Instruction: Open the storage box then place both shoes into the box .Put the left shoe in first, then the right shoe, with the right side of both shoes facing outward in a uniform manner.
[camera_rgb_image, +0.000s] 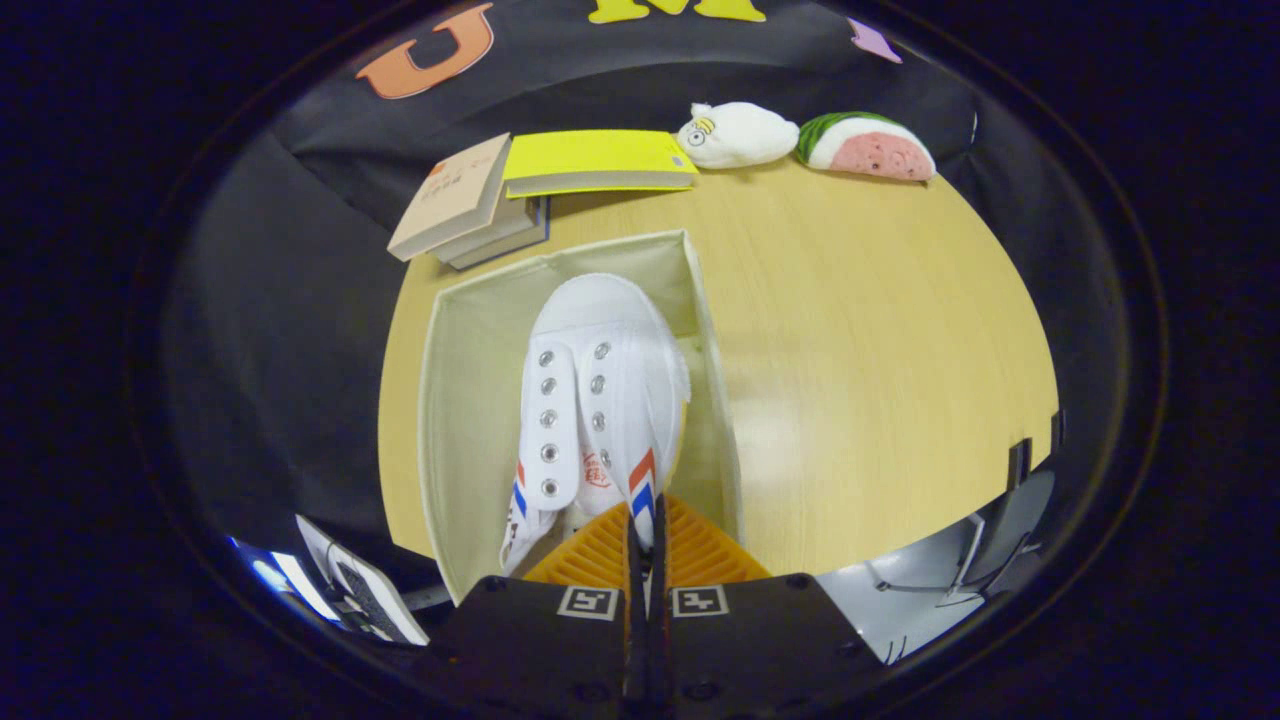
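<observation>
A white canvas shoe (600, 400) with metal eyelets and red and blue stripes hangs toe-forward over the open cream storage box (470, 380). My gripper (646, 520) is shut on the shoe's heel collar, whose thin edge is pinched between the orange ribbed fingers (590, 555). The shoe sits inside the box's outline, nearer its right wall (712, 380). The floor of the box beneath the shoe is hidden, and I cannot tell whether another shoe lies there.
The box stands on a round wooden table (860, 360). Beyond it lie a stack of books (470, 205) and a yellow book (595, 160). A white plush toy (735, 133) and a watermelon plush (868, 145) rest at the table's far edge.
</observation>
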